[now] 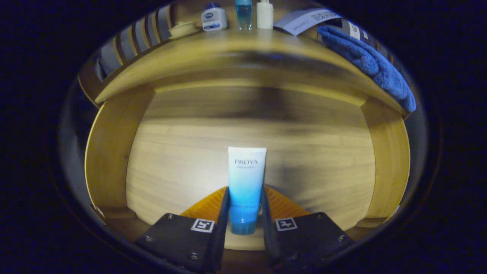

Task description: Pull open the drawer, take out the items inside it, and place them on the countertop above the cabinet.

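- Fingers of the gripper are clamped on the tube, one pressing each side of its lower part near the cap; the tube stands up between them, cap end down.
- Drawer is open below and ahead of the fingers, its pale wooden floor showing all round the tube. Whether the tube touches that floor or is lifted clear I cannot tell.
- Worktop lies beyond the drawer, above the cabinet; this is where the tube has to go.
- Towel, blue and folded, lies along the right side of the worktop.
- Card rests just behind the towel's far end.
- Bottles stand in a row at the worktop's far edge, with a small dish to their left.
- Handling, as a judgement: the tube looks light, smooth-skinned and soft-walled, so it may slip or squash. The stiffer shoulder just above the cap is the best hold, which is about where the fingers sit. Firm but modest pressure should do.
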Action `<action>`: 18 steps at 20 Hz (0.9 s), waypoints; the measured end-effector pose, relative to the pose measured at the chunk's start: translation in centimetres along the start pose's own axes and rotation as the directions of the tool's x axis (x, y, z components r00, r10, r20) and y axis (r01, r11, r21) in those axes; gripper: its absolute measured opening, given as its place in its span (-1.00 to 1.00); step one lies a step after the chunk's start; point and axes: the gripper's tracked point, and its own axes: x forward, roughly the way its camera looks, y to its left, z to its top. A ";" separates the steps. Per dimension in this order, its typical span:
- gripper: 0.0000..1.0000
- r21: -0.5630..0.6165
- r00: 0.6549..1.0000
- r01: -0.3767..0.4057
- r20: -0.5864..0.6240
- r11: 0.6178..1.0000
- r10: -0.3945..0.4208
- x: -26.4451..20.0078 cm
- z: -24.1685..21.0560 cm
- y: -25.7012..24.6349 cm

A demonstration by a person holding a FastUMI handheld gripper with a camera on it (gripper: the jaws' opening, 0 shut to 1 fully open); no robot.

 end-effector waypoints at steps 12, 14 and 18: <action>-0.25 0.042 0.932 -0.113 0.352 0.993 0.091 -9.9 3.8 -1.1; -0.26 0.029 0.902 -0.133 0.418 0.991 0.109 -11.9 4.7 -0.8; -0.26 -0.005 0.836 -0.104 0.542 0.995 0.090 -14.8 8.1 -0.6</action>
